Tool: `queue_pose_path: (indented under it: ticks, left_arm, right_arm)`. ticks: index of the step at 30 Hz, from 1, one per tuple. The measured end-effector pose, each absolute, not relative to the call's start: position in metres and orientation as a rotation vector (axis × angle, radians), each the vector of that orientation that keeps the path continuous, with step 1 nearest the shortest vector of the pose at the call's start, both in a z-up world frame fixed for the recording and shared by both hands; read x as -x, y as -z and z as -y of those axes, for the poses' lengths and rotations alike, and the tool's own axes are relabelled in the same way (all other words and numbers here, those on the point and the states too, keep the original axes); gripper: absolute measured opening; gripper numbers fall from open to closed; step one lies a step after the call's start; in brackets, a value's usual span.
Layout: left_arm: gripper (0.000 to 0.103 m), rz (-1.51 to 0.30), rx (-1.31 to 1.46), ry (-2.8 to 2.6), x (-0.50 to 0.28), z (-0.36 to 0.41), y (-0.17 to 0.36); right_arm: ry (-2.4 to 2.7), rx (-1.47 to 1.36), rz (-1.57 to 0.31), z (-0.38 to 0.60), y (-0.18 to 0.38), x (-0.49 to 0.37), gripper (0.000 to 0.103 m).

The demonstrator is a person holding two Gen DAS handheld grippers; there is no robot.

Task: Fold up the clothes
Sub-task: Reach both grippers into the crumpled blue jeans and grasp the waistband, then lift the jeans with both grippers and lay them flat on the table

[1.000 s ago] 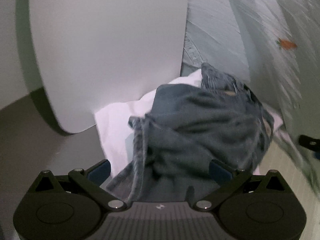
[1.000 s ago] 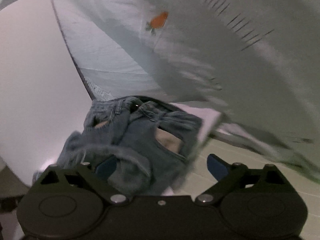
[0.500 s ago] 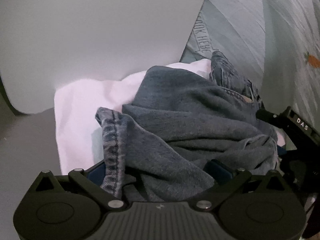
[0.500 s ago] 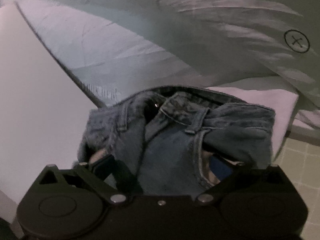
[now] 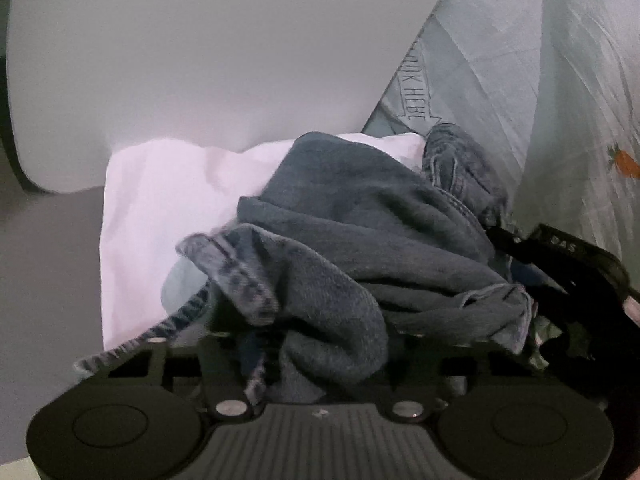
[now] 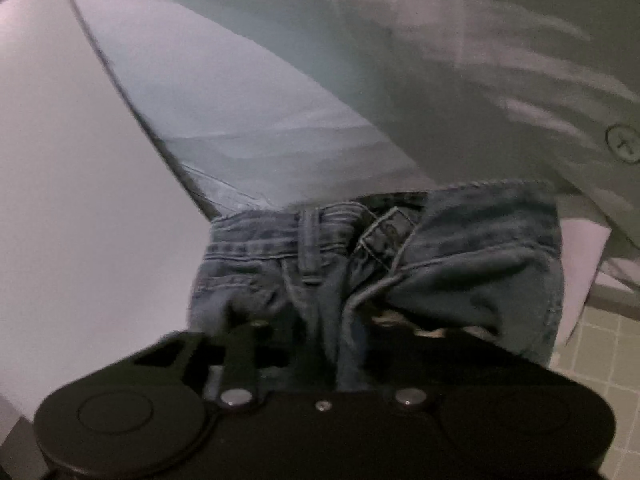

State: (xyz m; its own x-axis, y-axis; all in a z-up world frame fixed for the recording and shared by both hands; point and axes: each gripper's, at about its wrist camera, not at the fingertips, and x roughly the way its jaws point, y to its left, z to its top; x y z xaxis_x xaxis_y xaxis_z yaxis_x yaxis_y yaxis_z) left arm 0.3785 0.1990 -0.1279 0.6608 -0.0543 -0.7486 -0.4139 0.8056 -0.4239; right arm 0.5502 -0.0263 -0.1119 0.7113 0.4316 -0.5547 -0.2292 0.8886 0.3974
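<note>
Between jaws of both grippers: bunched jeans (image 5: pixel 360 240), clamped.

Left gripper (image 5: pixel 312 344) and right gripper (image 6: pixel 320 344) both have fingers drawn in close, nearly side by side.

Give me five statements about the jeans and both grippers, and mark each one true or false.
1. The jeans lie bunched, not flat. True.
2. The left gripper is open and clear of the denim. False: its jaws are shut on a fold of the jeans.
3. A white cloth lies under the jeans. True.
4. The right gripper grips near the waistband. True.
5. The jeans are red. False: they are blue denim.
</note>
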Motion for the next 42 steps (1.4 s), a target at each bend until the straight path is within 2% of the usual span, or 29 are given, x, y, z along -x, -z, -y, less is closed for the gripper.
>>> queue_pose_path:
  ticks: [1,2,9,19,29,33,42]
  left_arm:
    - [0.038,-0.831,0.594,-0.22,-0.377,-0.196,0.124]
    - [0.036,-0.826,0.572,-0.221,-0.376,-0.193,0.12]
    - [0.021,-0.74,0.459,-0.234,-0.347,-0.18,0.082]
    - [0.019,-0.56,0.388,-0.236,-0.263,-0.174,0.0]
    - [0.019,-0.546,0.391,-0.057,-0.171,-0.113,-0.044]
    - [0.019,-0.584,0.364,0.058,-0.136,-0.067,-0.045]
    - [0.019,-0.651,0.316,0.229,-0.057,0.026,-0.046]
  right_arm:
    - [-0.379,-0.294,-0.666,0.026,0.107,-0.545,0.01]
    - [-0.386,-0.277,-0.644,0.026,0.102,-0.539,0.008]
    - [-0.404,-0.169,-0.43,0.032,0.044,-0.47,0.006]
    - [-0.348,-0.158,-0.142,0.079,-0.052,-0.327,0.006]
    - [-0.051,-0.155,0.118,0.184,-0.126,-0.145,0.006]
    - [0.113,-0.154,0.127,0.247,-0.134,-0.069,0.006]
    - [0.438,-0.245,-0.038,0.372,-0.098,0.049,0.006]
